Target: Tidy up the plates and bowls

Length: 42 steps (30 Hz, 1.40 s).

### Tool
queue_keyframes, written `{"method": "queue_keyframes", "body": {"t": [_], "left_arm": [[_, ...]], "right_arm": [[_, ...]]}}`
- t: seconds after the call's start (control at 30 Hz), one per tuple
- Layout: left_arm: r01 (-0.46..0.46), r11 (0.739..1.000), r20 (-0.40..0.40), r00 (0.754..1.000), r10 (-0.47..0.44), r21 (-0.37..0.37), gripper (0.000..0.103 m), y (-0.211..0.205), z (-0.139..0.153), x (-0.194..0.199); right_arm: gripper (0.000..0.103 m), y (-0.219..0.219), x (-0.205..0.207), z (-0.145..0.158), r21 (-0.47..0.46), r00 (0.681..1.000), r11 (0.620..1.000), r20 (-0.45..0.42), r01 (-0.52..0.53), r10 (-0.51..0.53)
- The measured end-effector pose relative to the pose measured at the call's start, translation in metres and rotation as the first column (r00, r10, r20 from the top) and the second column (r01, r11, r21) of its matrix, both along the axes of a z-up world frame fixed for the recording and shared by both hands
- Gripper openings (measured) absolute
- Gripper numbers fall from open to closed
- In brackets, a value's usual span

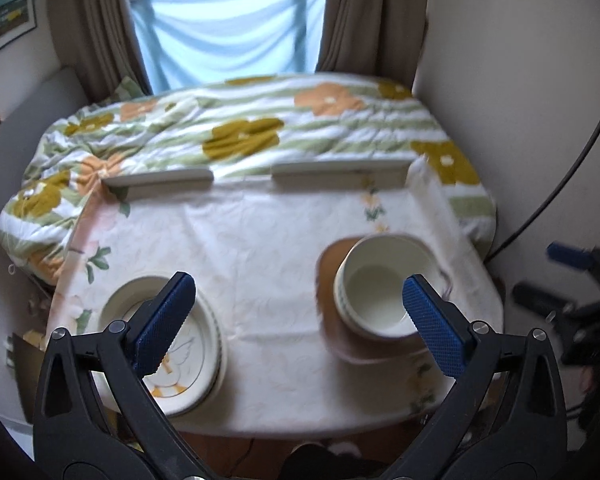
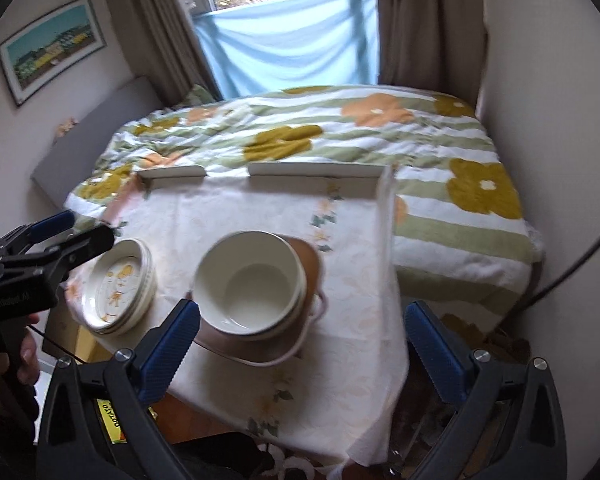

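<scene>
Behind the work surface a bed with a flowered quilt (image 2: 340, 136) fills the room up to the window; two grey bars (image 2: 316, 170) mark the table's far edge.

1. Surface. The table carries a pale tablecloth (image 1: 260, 248) that overhangs on every side, so its true edges are hidden.

2. Left. The stack of plates (image 1: 196, 356), printed with a duck, sits near the left near corner, close to the overhang. The left gripper (image 1: 296, 320) hangs above it with jaws released and nothing between them; its left finger (image 1: 164, 320) overlaps the plates in the left wrist view. Contact cannot be confirmed.

3. Centre. Bare cloth separates the two stacks. This appears to be the best room for setting items down.

4. Right. The stacked bowls (image 2: 248, 280) rest on a brown tray (image 2: 260, 344), probably as their collection point. The tray sits near the right edge.

5. Right gripper (image 2: 300, 344). It is spread wide and empty, held back from the near edge, facing the bowls. Both stacks look already grouped.
</scene>
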<state>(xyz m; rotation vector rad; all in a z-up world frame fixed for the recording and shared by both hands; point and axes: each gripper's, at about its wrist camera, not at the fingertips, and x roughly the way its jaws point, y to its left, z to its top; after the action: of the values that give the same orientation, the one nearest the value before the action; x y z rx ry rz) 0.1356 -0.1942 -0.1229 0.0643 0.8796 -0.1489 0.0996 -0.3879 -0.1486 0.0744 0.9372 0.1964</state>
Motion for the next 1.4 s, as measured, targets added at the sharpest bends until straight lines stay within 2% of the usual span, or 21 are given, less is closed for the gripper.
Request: {"method": "queue_keyframes", "body": {"t": [0.13, 0.23, 0.3, 0.33, 0.4, 0.47, 0.53, 0.57, 0.63, 0.77, 0.97, 1.1, 1.17, 1.23, 1.33, 1.4], "left_arm": [[0.039, 0.999, -0.080, 0.996, -0.037, 0.019, 0.103, 0.007, -0.017, 0.006], [0.071, 0.997, -0.157, 0.986, -0.064, 0.039, 0.103, 0.009, -0.036, 0.012], [0.098, 0.994, -0.215, 0.973, -0.086, 0.048, 0.103, 0.008, -0.052, 0.019], [0.120, 0.992, -0.262, 0.960, -0.104, 0.047, 0.103, 0.005, -0.065, 0.024], [0.144, 0.989, -0.307, 0.944, -0.124, 0.044, 0.101, 0.002, -0.080, 0.029], [0.172, 0.984, -0.356, 0.923, -0.146, 0.042, 0.096, -0.003, -0.099, 0.037], [0.184, 0.982, -0.389, 0.908, -0.156, 0.037, 0.087, -0.005, -0.112, 0.044], [0.191, 0.981, -0.408, 0.898, -0.162, 0.032, 0.082, -0.007, -0.121, 0.048], [0.199, 0.980, -0.429, 0.887, -0.170, 0.023, 0.079, -0.011, -0.130, 0.053], [0.214, 0.977, -0.467, 0.863, -0.193, -0.008, 0.066, -0.018, -0.145, 0.063], [0.245, 0.968, -0.504, 0.831, -0.234, -0.045, 0.042, -0.030, -0.160, 0.072], [0.253, 0.967, -0.514, 0.826, -0.233, -0.032, 0.029, -0.039, -0.171, 0.078], [0.249, 0.968, -0.523, 0.820, -0.231, -0.036, 0.029, -0.040, -0.178, 0.081], [0.255, 0.966, -0.509, 0.828, -0.235, -0.033, 0.027, -0.042, -0.179, 0.081], [0.275, 0.960, -0.494, 0.829, -0.262, -0.047, 0.023, -0.045, -0.178, 0.080], [0.297, 0.954, -0.487, 0.827, -0.280, -0.046, 0.016, -0.052, -0.177, 0.078]], "right_arm": [[0.102, -0.003, 0.001, -0.003, -0.059, 0.997, 0.996, -0.042, 0.061, -0.063], [0.102, -0.004, 0.007, -0.019, -0.078, 0.983, 0.994, -0.161, 0.077, -0.089], [0.102, -0.007, 0.012, -0.034, -0.065, 0.967, 0.994, -0.230, 0.093, -0.105], [0.102, -0.008, 0.015, -0.042, -0.061, 0.960, 0.993, -0.255, 0.099, -0.112], [0.101, -0.007, 0.019, -0.053, -0.064, 0.951, 0.993, -0.286, 0.102, -0.116], [0.097, -0.003, 0.024, -0.065, -0.072, 0.942, 0.993, -0.317, 0.090, -0.108], [0.081, 0.003, 0.032, -0.080, -0.071, 0.929, 0.995, -0.358, 0.069, -0.090], [0.078, 0.005, 0.036, -0.087, -0.075, 0.923, 0.996, -0.376, 0.056, -0.080], [0.065, 0.011, 0.041, -0.098, -0.075, 0.914, 0.997, -0.402, 0.031, -0.059], [0.058, 0.021, 0.049, -0.114, -0.063, 0.900, 0.998, -0.437, -0.012, -0.017], [0.039, 0.033, 0.059, -0.129, -0.038, 0.876, 0.997, -0.480, -0.064, 0.037], [0.030, 0.039, 0.063, -0.136, -0.038, 0.874, 0.995, -0.481, -0.096, 0.065], [0.025, 0.039, 0.064, -0.140, -0.027, 0.874, 0.994, -0.479, -0.105, 0.079], [0.020, 0.041, 0.064, -0.143, -0.020, 0.876, 0.993, -0.473, -0.116, 0.093], [0.016, 0.048, 0.061, -0.146, -0.015, 0.878, 0.989, -0.461, -0.150, 0.126], [0.016, 0.046, 0.060, -0.146, -0.011, 0.882, 0.989, -0.454, -0.149, 0.128]]}}
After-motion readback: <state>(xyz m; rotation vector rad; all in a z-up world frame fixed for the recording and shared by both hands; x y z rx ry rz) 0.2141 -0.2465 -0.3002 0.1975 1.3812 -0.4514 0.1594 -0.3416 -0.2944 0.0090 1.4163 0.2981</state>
